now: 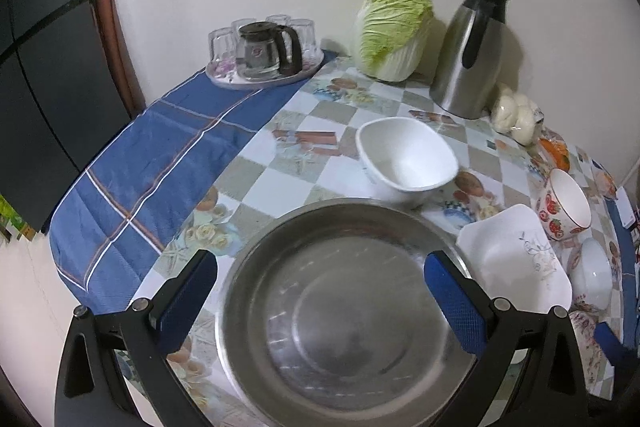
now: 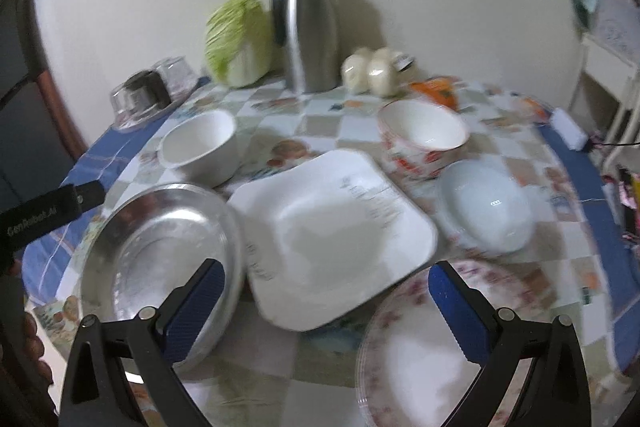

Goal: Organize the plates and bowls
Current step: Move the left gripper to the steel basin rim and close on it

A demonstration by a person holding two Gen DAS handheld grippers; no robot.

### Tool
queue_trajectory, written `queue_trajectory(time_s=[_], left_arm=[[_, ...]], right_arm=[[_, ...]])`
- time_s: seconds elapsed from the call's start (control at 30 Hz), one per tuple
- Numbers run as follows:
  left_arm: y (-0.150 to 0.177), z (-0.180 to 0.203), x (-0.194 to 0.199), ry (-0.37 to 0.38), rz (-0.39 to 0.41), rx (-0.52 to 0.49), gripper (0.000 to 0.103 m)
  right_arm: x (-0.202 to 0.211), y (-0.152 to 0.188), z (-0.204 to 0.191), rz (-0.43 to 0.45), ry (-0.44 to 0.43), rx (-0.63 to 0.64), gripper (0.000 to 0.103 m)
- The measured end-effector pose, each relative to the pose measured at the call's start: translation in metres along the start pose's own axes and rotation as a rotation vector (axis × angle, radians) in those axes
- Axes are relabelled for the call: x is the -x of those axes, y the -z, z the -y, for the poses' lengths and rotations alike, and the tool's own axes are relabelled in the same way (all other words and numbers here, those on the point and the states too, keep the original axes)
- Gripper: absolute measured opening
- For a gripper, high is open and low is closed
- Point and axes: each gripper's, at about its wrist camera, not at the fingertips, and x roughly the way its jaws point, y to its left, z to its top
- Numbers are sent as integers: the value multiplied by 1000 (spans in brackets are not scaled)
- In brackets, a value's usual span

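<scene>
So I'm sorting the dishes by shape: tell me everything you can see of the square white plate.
The square white plate looks like glazed ceramic, with rounded corners, a wavy raised rim and a shallow well. A faint grey floral print marks one side. It is empty and lies flat on the checked tablecloth, right beside the steel basin; contact there is unclear. Neither hand-held gripper touches it.

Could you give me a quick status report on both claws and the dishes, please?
Left claw open over round steel basin. Right claw open above square white plate. Nothing gripped. Plate's edge against basin.
</scene>
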Motion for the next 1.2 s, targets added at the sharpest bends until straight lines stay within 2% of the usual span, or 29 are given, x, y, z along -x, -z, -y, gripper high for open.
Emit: queue_trajectory(time_s=[0.3,0.37,0.43,0.5,0.57,0.63,0.8,0.93,1.03,1.2], left_arm=[[13,-36,-27,-1,-103,69,103],[15,-42,-31,13,-119,93,103],[17,-49,-34,16,-132,117,103],[19,-56,-38,24,-147,142,102],[21,-61,-44,36,-168,166,97],[24,-64,-50,32,-196,176,83],[29,-72,-65,23,-245,204,65],[31,-77,-72,12,-261,216,49],[31,-77,-77,-3,-275,209,43],[31,-76,-85,-30,-285,183,32]], right_arm=[[-17,10,-14,-52,-95,-21,103],[-21,11,-14,-75,-126,-37,99],[-28,14,-14,-110,-162,-64,88],[-35,18,-14,-139,-174,-82,82],[-42,22,-15,-174,-185,-105,74],[-46,23,-15,-185,-194,-116,60],[-47,23,-18,-187,-209,-122,44],[-48,22,-16,-196,-209,-133,27],[-50,25,-17,-217,-216,-141,20],[-56,24,-19,-226,-229,-136,18]])
